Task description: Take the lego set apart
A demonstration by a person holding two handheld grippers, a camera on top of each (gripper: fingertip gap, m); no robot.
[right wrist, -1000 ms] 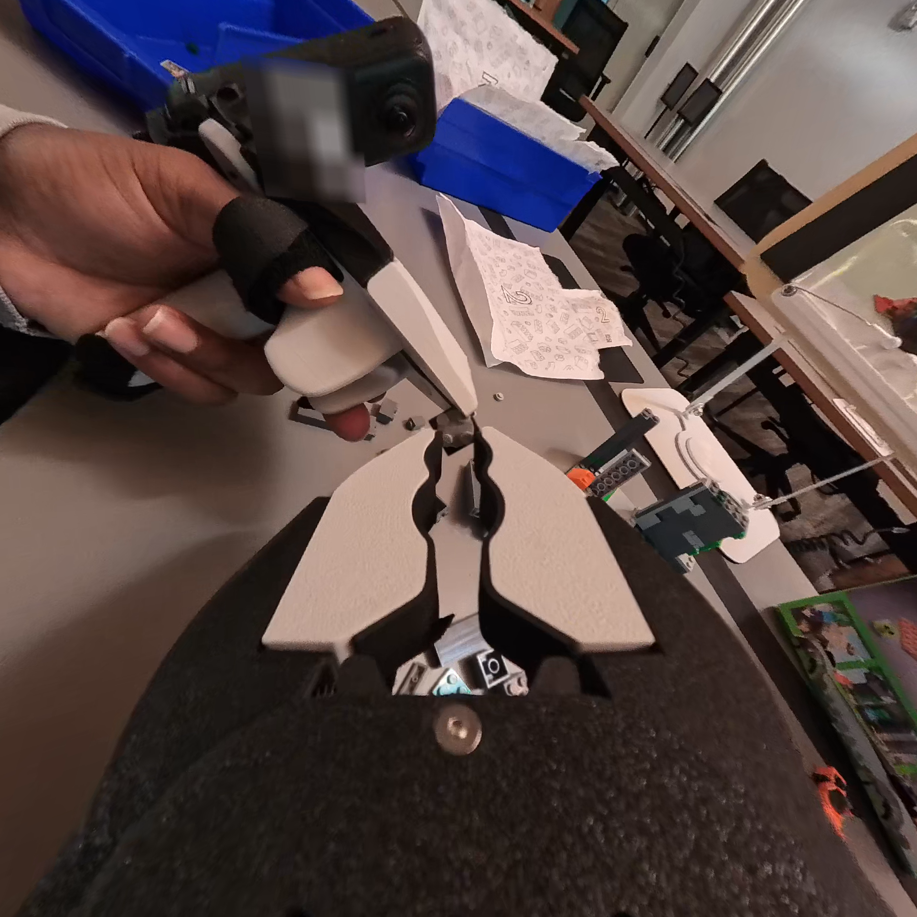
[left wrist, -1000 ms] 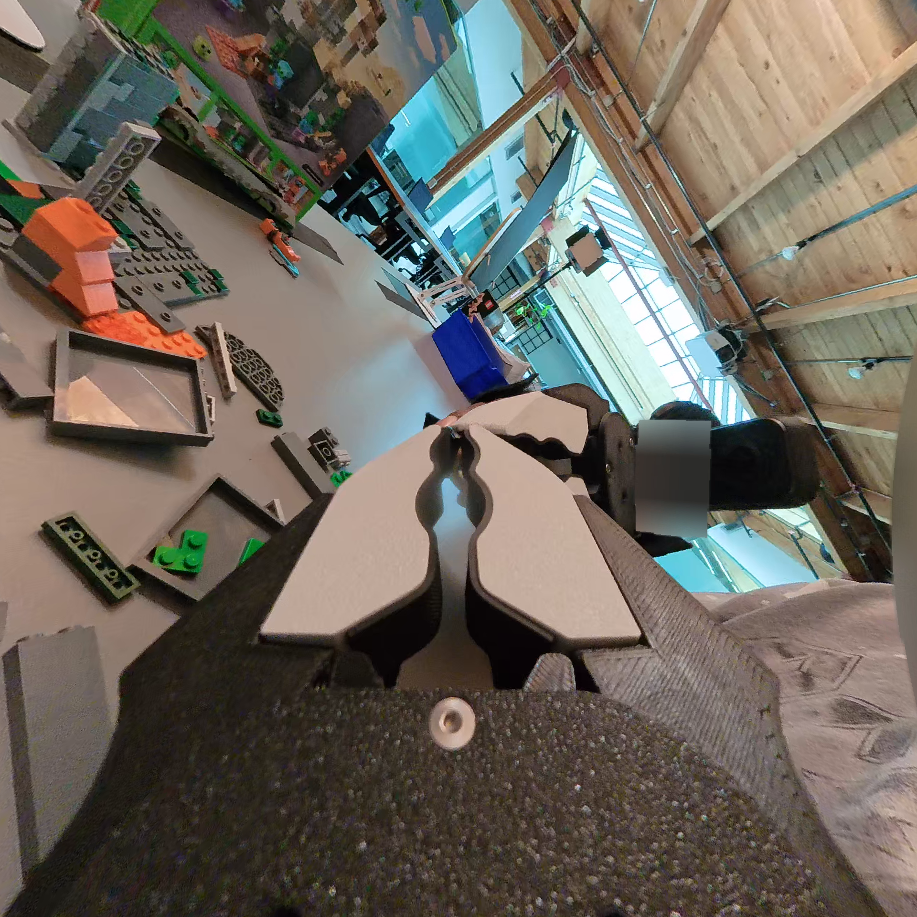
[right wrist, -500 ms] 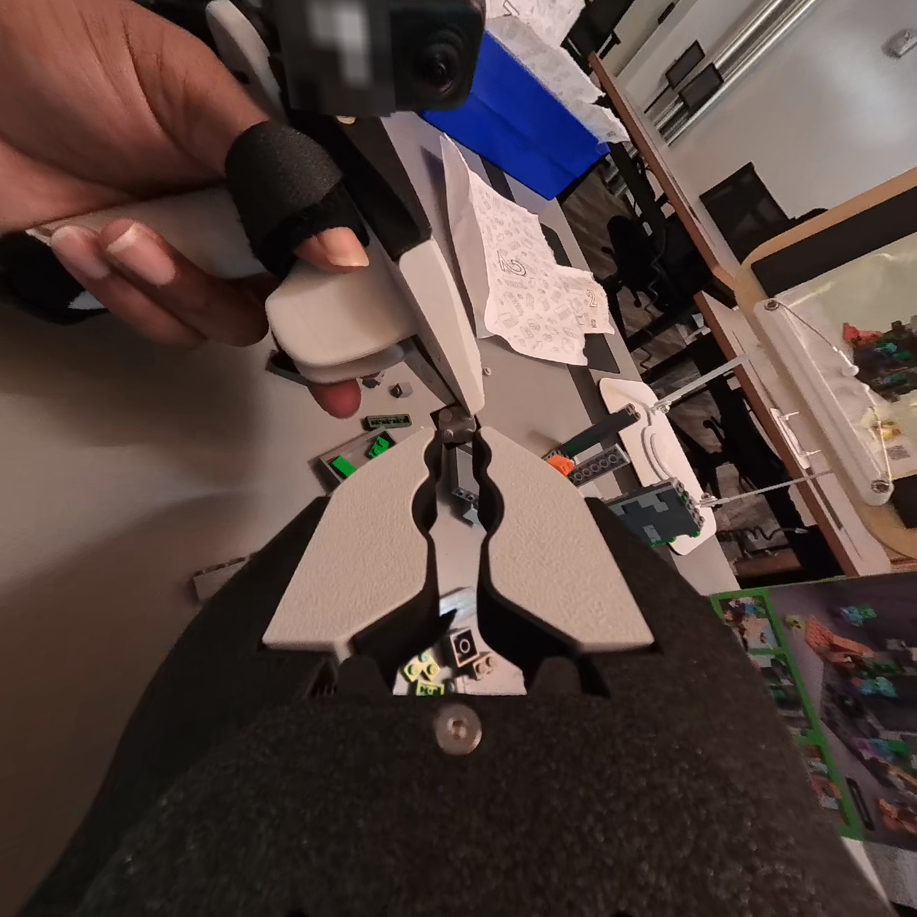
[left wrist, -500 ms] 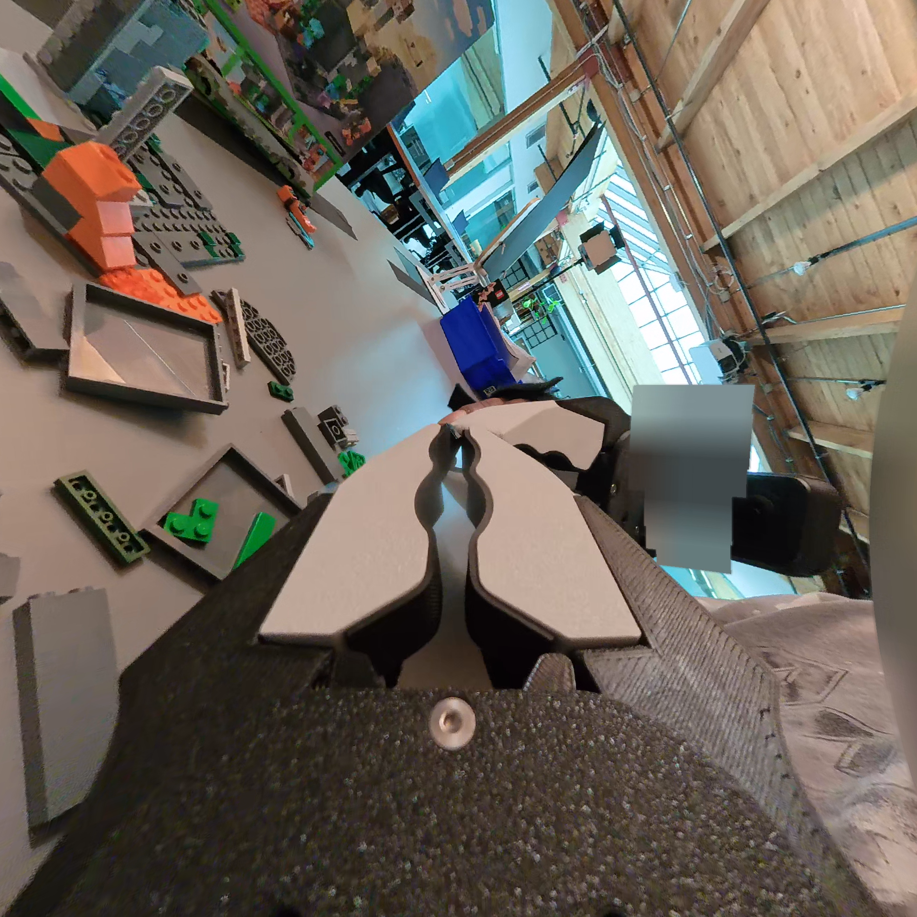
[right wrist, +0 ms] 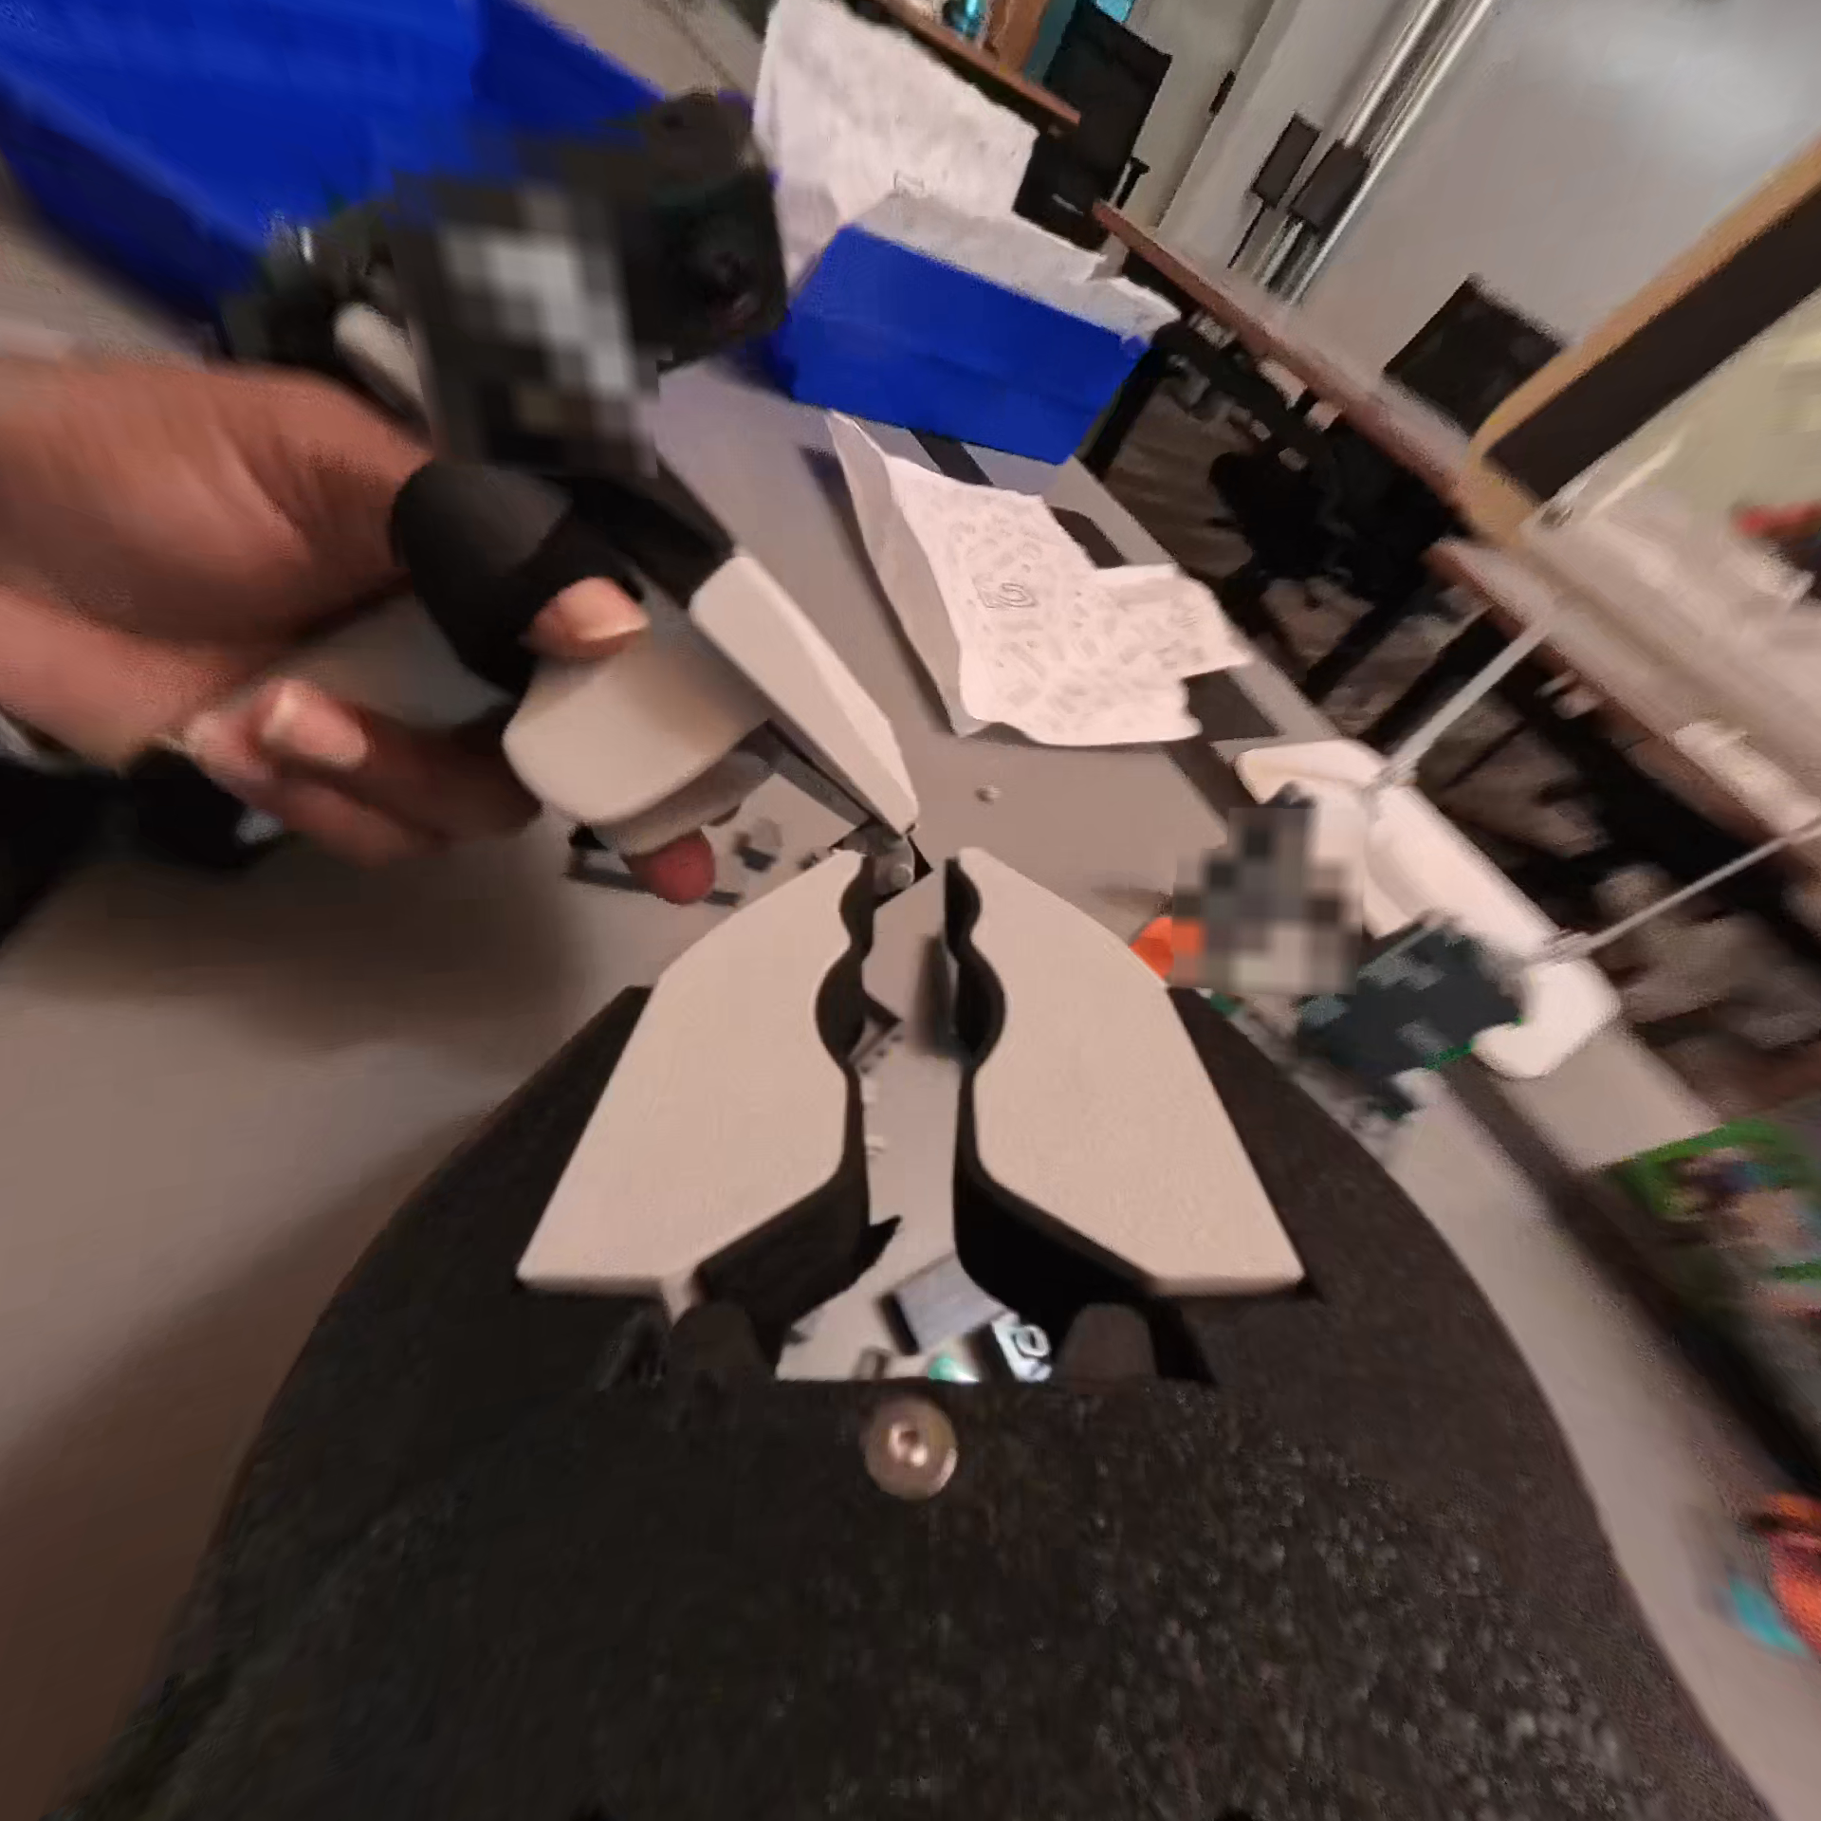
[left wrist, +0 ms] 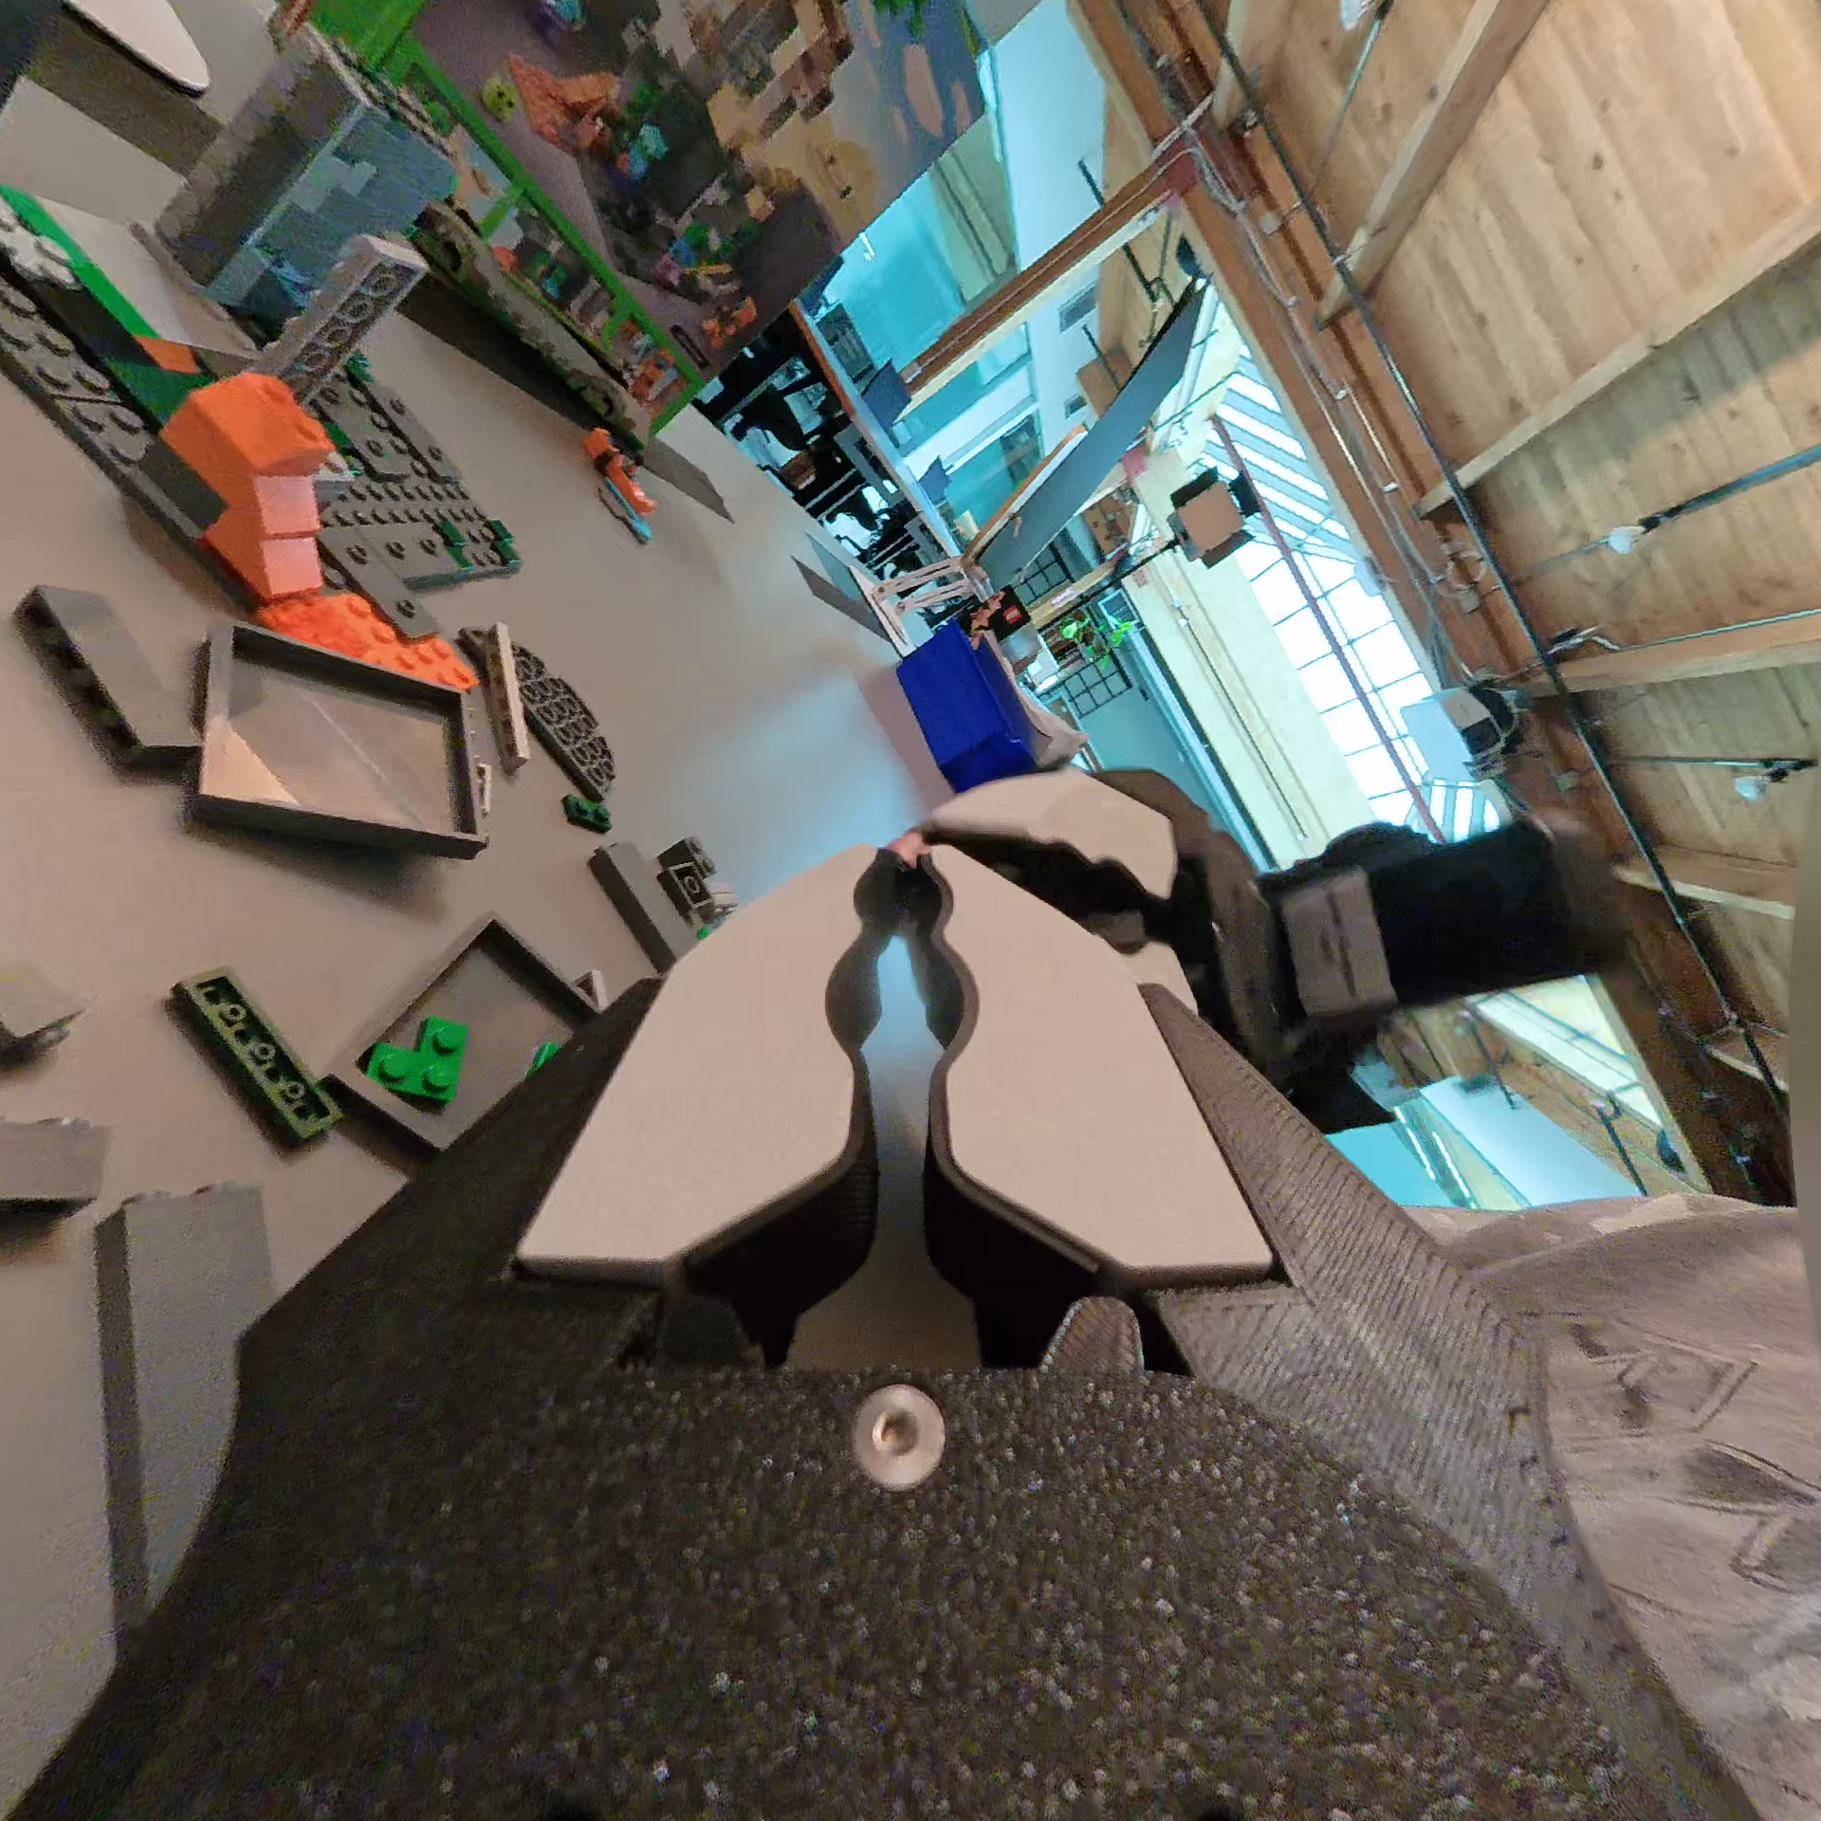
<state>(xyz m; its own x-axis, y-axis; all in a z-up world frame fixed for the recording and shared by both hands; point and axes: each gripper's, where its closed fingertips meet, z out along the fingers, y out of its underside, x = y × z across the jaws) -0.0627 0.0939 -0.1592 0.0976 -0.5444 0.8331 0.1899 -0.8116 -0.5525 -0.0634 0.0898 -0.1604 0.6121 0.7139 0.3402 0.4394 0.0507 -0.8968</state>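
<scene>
Right wrist view shows the two tools meeting tip to tip above the tabletop (right wrist: pixel 296 1035): the left gripper (right wrist: pixel 892 838), held in a hand (right wrist: pixel 227 581) that comes in from the upper left, pinches one end of a small grey lego piece (right wrist: pixel 895 867), and the right gripper (right wrist: pixel 902 872) has that same piece just at its tips. The right gripper's jaws stand a little apart; whether they already bite the piece I cannot tell, since the frame is blurred. The left gripper is pressed together on it.

Left wrist view confirms the relation from the other side: the left gripper (left wrist: pixel 907 867) closes on something tiny at its very tips, and the right gripper (left wrist: pixel 1045 838) reaches in from the right, touching or nearly so. The piece is too small here to read its long axis.

The pull, I judge, must run along the line joining the two grippers, each drawing back toward its own hand. Loose parts of the set, among them an orange block (left wrist: pixel 256 463) and a grey frame (left wrist: pixel 335 749), lie well apart toward the tabletop's far left side.
</scene>
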